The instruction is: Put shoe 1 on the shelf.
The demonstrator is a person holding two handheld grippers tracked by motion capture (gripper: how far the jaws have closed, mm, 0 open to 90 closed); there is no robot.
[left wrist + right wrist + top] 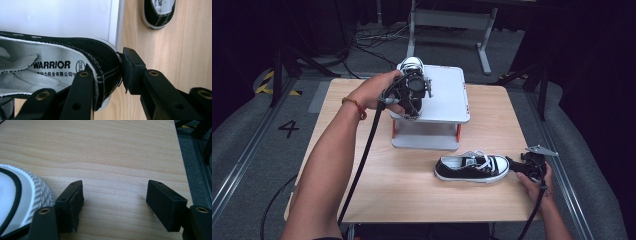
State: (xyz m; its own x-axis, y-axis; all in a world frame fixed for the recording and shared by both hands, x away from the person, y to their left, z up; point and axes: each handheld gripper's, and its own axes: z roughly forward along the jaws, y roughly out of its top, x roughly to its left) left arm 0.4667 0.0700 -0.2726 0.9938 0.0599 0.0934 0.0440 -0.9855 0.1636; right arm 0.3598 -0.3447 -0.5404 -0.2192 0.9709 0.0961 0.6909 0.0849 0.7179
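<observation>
Now left tongs (106,75) on sneaker heel (107,62)

wooden table (492,120), white stand (447,95), possibly cables (377,37)

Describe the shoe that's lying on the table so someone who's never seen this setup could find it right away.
Start at the wooden table, then go to its near right part, in front of the white stand. The black sneaker lies there on its sole, toe beside the right gripper. Unlike the other shoe, no gripper holds it.
</observation>
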